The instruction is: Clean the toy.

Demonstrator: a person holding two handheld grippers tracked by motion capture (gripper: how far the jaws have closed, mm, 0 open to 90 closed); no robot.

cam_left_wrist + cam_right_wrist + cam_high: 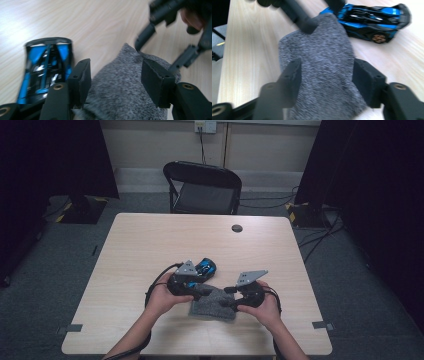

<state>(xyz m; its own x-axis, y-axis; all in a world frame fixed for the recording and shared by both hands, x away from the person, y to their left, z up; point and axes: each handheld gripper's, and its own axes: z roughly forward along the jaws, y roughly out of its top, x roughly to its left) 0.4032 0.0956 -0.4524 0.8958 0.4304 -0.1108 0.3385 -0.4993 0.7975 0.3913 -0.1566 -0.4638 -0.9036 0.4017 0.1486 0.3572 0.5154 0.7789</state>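
at the near middle of the pale wooden table [150, 240], a grey knitted cloth, soft and folded [214, 304], lies flat between the person's two hand-held grippers, with a small blue and black toy car [205, 267] just beside its far edge. the left gripper [116, 75] straddles one end of the cloth: its black jaws stand apart with the knit between them, and the pads do not press on it, so it is released. the right gripper [325, 75] stands the same way at the other end, jaws spread on either side of the cloth and holding nothing. in the left gripper view the right gripper's jaws show farther off, poised at the cloth's tip, also parted.

by the look of it, the step in hand is a regrasp or a letting-go of the cloth after laying it down beside the car. if the aim is to cover or wrap the car, the next move calls for both grippers to pinch the cloth by its edges, lift it evenly and carry it toward the car without nudging the car away.
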